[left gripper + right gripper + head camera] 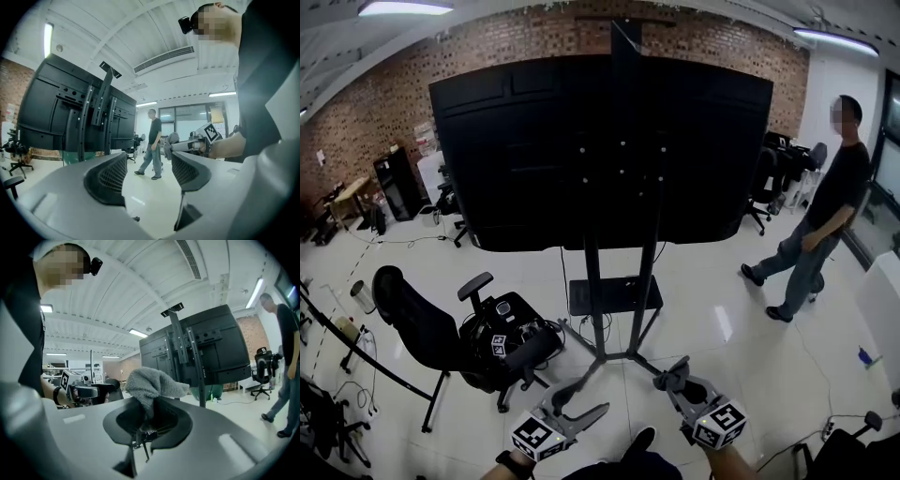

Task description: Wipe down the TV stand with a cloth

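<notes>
White glossy floor tiles (722, 319) run to a brick wall (384, 84), and the tall black metal TV stand (592, 281) rises upright just ahead, the back of its wide dark screen (534, 150) facing the person. Both grippers are held low, angled inward toward its base. The left gripper (581, 398) gapes empty, and the right gripper (680, 384) is clenched on a crumpled grey knitted cloth (152, 385), clear of the stand.

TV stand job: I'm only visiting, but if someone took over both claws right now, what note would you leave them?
Left claw: open, empty.
Right claw: shut on the grey cloth.
TV stand: just ahead on the floor; the cloth is not touching it.
Done: cloth in the claw.
Left: bring the cloth to the stand and wipe it, probably the shelf and poles.
</notes>
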Tool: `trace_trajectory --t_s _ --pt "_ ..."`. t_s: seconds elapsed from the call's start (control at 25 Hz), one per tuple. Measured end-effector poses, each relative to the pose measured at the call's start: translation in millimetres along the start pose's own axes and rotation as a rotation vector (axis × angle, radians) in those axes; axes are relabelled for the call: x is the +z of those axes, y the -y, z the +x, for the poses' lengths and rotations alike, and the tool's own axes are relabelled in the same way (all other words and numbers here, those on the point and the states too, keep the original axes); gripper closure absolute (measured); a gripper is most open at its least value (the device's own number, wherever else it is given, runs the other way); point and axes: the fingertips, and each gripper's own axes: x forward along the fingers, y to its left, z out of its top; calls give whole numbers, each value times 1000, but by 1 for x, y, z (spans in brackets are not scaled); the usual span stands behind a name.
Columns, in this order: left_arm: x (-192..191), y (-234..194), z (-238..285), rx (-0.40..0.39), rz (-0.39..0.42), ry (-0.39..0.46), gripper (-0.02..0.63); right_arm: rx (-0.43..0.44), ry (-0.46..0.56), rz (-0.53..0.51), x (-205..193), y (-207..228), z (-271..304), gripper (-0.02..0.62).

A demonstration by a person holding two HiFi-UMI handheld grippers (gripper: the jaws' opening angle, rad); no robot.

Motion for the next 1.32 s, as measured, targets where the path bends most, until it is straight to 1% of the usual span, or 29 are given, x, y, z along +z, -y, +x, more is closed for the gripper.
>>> trace_trajectory --t_s 0.08,0.16,0.36,0.52,0.64,0.76,0.92,1.12,1.32 --pt "4 15 -9 -15 -3 6 284 -13 5 21 0 -10 -17 564" --pt "7 25 -16 -13 -7 20 284 -18 11 31 2 -18 -30 565" --pt "16 35 -26 18 -34 51 284 -9 36 -10 16 -27 -45 566" --pt "27 42 -24 46 -35 78 284 30 73 -37 34 -35 -50 566" --pt "38 50 -17 52 -43 90 284 64 85 -44 43 -39 -61 566" --pt "40 55 -11 51 -22 93 284 87 94 -53 48 -37 -70 566" --pt "43 59 -10 74 -9 90 284 116 91 -77 46 -38 -71 566" --pt "39 64 -10 90 -11 84 284 160 102 -66 47 -44 -72 566" --pt "50 70 -5 91 -1 98 284 181 92 -77 44 -45 -77 566"
